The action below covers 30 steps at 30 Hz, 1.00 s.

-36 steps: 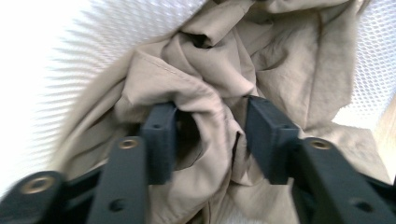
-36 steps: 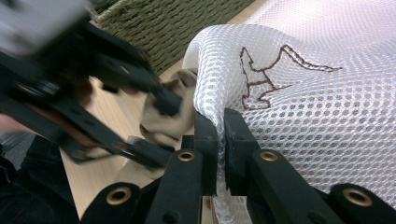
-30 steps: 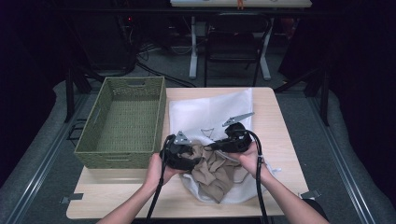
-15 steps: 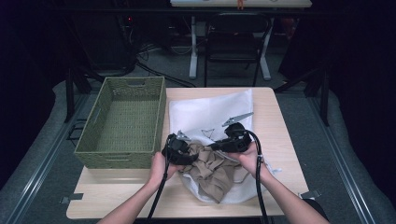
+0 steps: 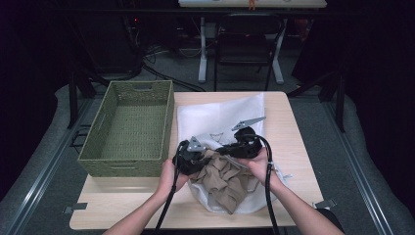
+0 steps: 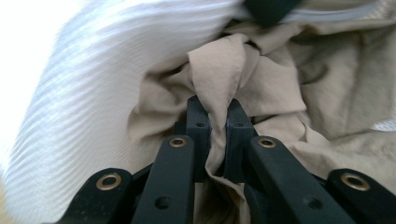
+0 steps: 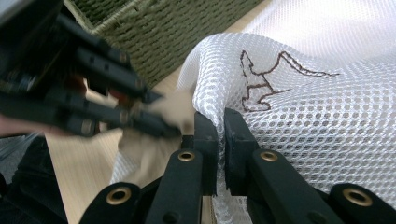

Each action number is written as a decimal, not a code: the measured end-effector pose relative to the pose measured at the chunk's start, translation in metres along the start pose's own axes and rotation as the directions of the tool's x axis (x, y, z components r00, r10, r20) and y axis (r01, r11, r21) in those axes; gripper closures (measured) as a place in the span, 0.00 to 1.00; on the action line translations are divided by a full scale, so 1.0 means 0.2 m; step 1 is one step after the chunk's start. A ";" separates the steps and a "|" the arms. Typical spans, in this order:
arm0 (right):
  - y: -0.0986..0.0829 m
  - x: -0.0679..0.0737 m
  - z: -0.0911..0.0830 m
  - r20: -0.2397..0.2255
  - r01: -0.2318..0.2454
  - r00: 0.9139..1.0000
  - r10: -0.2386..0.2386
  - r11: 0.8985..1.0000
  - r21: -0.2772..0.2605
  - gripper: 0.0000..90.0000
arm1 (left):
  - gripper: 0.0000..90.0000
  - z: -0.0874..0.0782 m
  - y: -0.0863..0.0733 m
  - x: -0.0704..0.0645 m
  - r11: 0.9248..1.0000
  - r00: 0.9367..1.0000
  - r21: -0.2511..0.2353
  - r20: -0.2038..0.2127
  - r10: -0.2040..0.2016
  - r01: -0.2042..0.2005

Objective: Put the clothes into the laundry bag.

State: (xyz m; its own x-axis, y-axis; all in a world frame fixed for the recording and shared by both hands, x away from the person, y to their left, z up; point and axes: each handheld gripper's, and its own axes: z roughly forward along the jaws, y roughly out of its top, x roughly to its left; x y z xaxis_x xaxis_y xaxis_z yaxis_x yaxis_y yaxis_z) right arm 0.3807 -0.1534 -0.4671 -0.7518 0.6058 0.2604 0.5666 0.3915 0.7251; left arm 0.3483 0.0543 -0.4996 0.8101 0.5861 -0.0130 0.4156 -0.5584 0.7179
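Note:
A white mesh laundry bag (image 5: 220,117) lies on the wooden table, with a brown stitched figure (image 7: 271,77) on its cloth. A crumpled tan garment (image 5: 226,177) sits at the bag's near end. My left gripper (image 5: 198,164) is shut on a fold of the tan garment (image 6: 219,100), pinched between both jaws. My right gripper (image 5: 226,149) is shut on the edge of the mesh bag (image 7: 219,116). In the right gripper view the left gripper (image 7: 93,93) is close by, at the bag's mouth.
An empty green woven basket (image 5: 128,129) stands at the table's left, right beside the bag. The table's front edge (image 5: 147,215) lies under the person's forearms. A chair and table legs stand on the floor beyond the far edge.
The left gripper has drawn slightly toward the person and left, and more of the tan garment lies spread at the bag's near end. The right gripper has stayed on the bag's edge.

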 end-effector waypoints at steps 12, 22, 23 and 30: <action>0.00 0.03 -0.01 -0.035 0.001 0.999 -0.001 1.000 -0.015 0.95 | 0.92 0.15 -0.02 0.03 0.998 0.998 0.002 -0.032 -0.057 0.057; -0.03 0.00 -0.03 -0.025 -0.001 1.000 0.002 1.000 0.006 0.95 | 0.66 0.05 -0.03 0.04 0.998 0.998 0.010 0.011 -0.068 0.068; -0.03 0.00 -0.04 -0.023 -0.002 1.000 0.002 1.000 0.009 0.95 | 0.59 0.02 -0.02 0.04 0.998 0.998 0.000 0.010 -0.070 0.070; -0.03 -0.01 -0.04 -0.015 -0.012 1.000 0.012 1.000 0.003 0.95 | 0.39 -0.01 -0.01 -0.06 0.998 0.991 0.015 0.119 -0.061 0.060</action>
State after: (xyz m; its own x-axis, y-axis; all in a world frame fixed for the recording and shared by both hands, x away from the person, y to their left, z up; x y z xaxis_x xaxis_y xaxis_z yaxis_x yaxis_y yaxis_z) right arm 0.3760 -0.1623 -0.4668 -0.7498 0.5999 0.2791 0.5768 0.3859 0.7200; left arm 0.3363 0.0495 -0.4991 0.8265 0.5453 -0.1398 0.4695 -0.5306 0.7057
